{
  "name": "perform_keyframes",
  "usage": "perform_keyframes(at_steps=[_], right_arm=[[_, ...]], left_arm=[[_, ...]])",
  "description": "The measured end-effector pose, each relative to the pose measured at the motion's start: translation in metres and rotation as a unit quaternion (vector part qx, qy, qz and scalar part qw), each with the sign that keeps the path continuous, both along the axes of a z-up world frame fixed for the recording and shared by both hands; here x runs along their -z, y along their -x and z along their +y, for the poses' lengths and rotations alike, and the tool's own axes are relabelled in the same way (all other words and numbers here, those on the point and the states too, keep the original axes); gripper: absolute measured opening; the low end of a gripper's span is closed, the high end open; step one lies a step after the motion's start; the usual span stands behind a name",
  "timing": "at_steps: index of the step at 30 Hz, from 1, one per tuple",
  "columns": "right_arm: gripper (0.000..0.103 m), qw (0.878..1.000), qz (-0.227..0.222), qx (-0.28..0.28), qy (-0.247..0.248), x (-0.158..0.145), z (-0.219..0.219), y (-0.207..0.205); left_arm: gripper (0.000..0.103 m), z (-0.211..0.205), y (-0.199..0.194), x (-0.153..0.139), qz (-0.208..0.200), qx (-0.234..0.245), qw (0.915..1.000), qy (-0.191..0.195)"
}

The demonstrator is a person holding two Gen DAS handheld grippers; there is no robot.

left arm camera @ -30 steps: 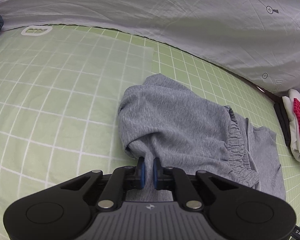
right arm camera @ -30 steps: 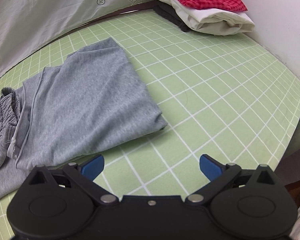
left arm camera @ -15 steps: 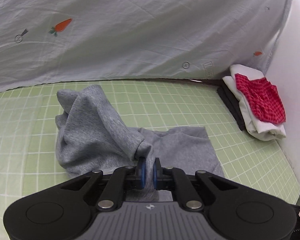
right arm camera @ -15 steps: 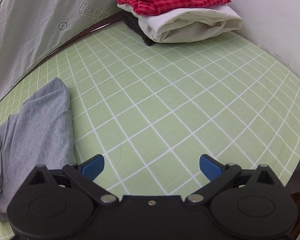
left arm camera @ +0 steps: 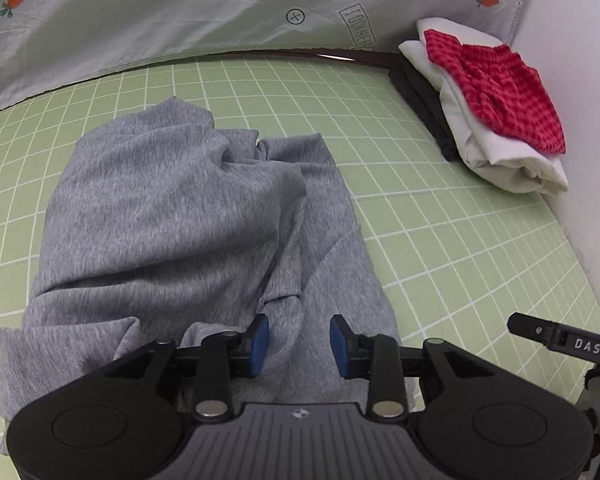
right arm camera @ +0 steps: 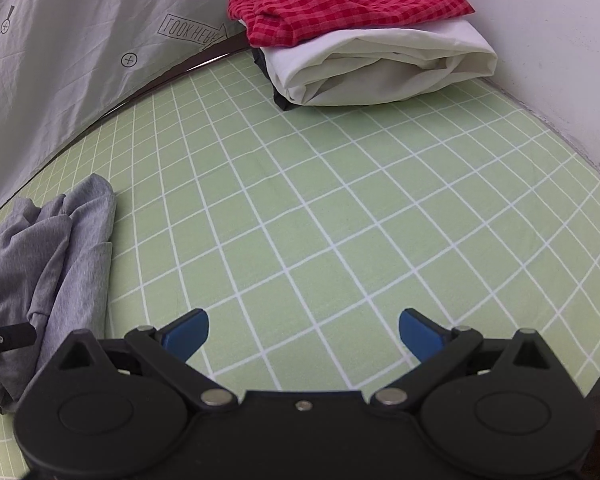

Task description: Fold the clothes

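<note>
- Grey garment [left arm camera: 188, 216] lies straight ahead of and under the left claw [left arm camera: 298, 346], bunched in a loose fold on the green checked surface [left arm camera: 460, 240]; its long axis runs away from the claw toward the printed grey sheet [left arm camera: 180, 20] at the back.
- Left claw stands part open, its blue pads [left arm camera: 259, 340] apart with grey cloth lying between and below them; nothing is pinched, as far as the left wrist view shows.
- Right claw [right arm camera: 304, 330] is spread wide and holds nothing, hanging over bare green squares, with the garment's right edge [right arm camera: 52, 248] off to its left and near.
- Left claw is plainly the nearer one: the cloth is at its pads, while the right claw would have to travel leftward to reach the same edge.
- Upper layer is humped and creased at the far end, so the fold looks unfinished; I judge the next move to be a flattening or a second fold along the long axis.
- Open room lies to the right of the garment, a wide stretch of surface between it and the folded pile [right arm camera: 360, 40] of red checked [left arm camera: 496, 88], white and dark clothes in the far right corner by the wall [right arm camera: 560, 40].
- Back edge of the surface meets the sheet just beyond the garment's far end, so there is little room that way.
- Near edge of the surface is hidden behind both claw bodies.
</note>
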State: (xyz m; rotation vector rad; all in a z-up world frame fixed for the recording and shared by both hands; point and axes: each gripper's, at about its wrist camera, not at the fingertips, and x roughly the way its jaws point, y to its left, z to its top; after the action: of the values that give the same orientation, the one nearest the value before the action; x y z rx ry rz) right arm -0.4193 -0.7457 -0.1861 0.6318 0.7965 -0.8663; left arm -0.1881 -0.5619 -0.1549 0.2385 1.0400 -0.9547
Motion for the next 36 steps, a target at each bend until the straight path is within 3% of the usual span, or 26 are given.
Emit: perform_keyframes(at_steps=[3, 7, 10, 14, 18, 20, 24, 30, 31, 32, 33, 34, 36], right_arm=[[0.103, 0.999, -0.026, -0.026, -0.001, -0.005, 0.004, -0.017], [0.103, 0.996, -0.066, -0.063, -0.006, -0.01, 0.014, -0.045], [0.1, 0.99, -0.106, -0.092, -0.022, -0.011, 0.025, -0.07], [0.087, 0.979, -0.151, -0.125, -0.06, -0.006, 0.038, -0.1], [0.062, 0.951, -0.233, -0.121, -0.163, 0.015, 0.039, -0.127], [0.058, 0.939, -0.253, -0.106, -0.208, 0.027, 0.038, -0.137], [0.057, 0.944, -0.244, -0.073, -0.211, 0.04, 0.039, -0.149], [0.056, 0.936, -0.253, -0.074, -0.233, 0.051, 0.039, -0.163], [0.053, 0.936, -0.25, -0.081, -0.233, 0.05, 0.04, -0.165], [0.039, 0.935, -0.249, -0.089, -0.234, 0.05, 0.041, -0.167], [0.016, 0.934, -0.25, -0.093, -0.238, 0.051, 0.041, -0.167], [0.008, 0.933, -0.252, -0.095, -0.24, 0.05, 0.041, -0.168], [0.007, 0.932, -0.264, -0.096, -0.231, 0.04, 0.037, -0.163]], left_arm=[[0.051, 0.019, -0.003, -0.026, -0.015, -0.021, 0.9991, 0.034], [0.055, 0.048, -0.021, -0.047, -0.029, -0.075, 0.9952, 0.056], [0.056, 0.067, -0.04, -0.049, -0.045, -0.114, 0.9919, 0.031], [0.056, 0.093, -0.065, -0.039, -0.043, -0.146, 0.9883, -0.009], [0.056, 0.111, -0.088, -0.029, -0.033, -0.144, 0.9886, -0.028], [0.056, 0.113, -0.097, -0.027, -0.032, -0.134, 0.9898, -0.035], [0.056, 0.106, -0.11, -0.019, -0.041, -0.096, 0.9933, -0.049], [0.056, 0.092, -0.12, -0.009, -0.024, -0.056, 0.9965, -0.057], [0.056, 0.091, -0.118, -0.007, -0.023, -0.052, 0.9967, -0.058], [0.056, 0.091, -0.115, -0.005, -0.024, -0.051, 0.9967, -0.058], [0.056, 0.092, -0.114, -0.004, -0.025, -0.053, 0.9966, -0.058], [0.056, 0.092, -0.113, -0.003, -0.026, -0.054, 0.9966, -0.057], [0.056, 0.094, -0.115, -0.003, -0.016, -0.068, 0.9963, -0.05]])
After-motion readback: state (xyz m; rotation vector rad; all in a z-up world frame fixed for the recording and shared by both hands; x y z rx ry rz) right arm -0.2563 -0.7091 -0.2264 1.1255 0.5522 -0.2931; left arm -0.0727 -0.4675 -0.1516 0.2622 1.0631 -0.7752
